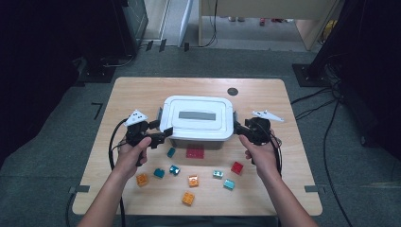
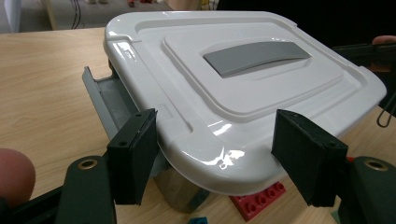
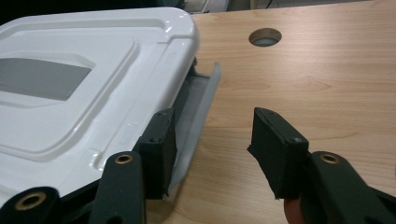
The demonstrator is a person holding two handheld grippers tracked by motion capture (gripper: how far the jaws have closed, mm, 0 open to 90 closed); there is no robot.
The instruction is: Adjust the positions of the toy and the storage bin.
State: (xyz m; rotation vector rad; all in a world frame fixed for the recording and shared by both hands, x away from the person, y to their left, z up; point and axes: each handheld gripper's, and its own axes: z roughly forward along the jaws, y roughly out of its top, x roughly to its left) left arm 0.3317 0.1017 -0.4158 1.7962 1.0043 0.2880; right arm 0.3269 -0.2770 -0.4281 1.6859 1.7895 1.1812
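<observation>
A white storage box sits at the table's middle with its white lid [image 1: 197, 117] on; the lid carries a grey handle strip [image 2: 256, 56]. My left gripper [image 1: 161, 135] is at the box's front-left corner, open, and its jaws straddle the lid corner [image 2: 219, 154] without pressing it. At the box's right end my right gripper [image 1: 239, 127] is open too. One of its jaws lies against the lid's edge [image 3: 140, 107] by the grey side latch [image 3: 201, 105], the other over bare table. The left-side latch [image 2: 100, 95] hangs flipped outward.
Several small bricks lie in front of the box: a red plate [image 1: 195, 152], a red brick [image 1: 237, 167], orange bricks [image 1: 142, 179] and teal ones [image 1: 159, 173]. A round cable hole [image 1: 232, 91] is in the table behind the box. Cables trail off both table sides.
</observation>
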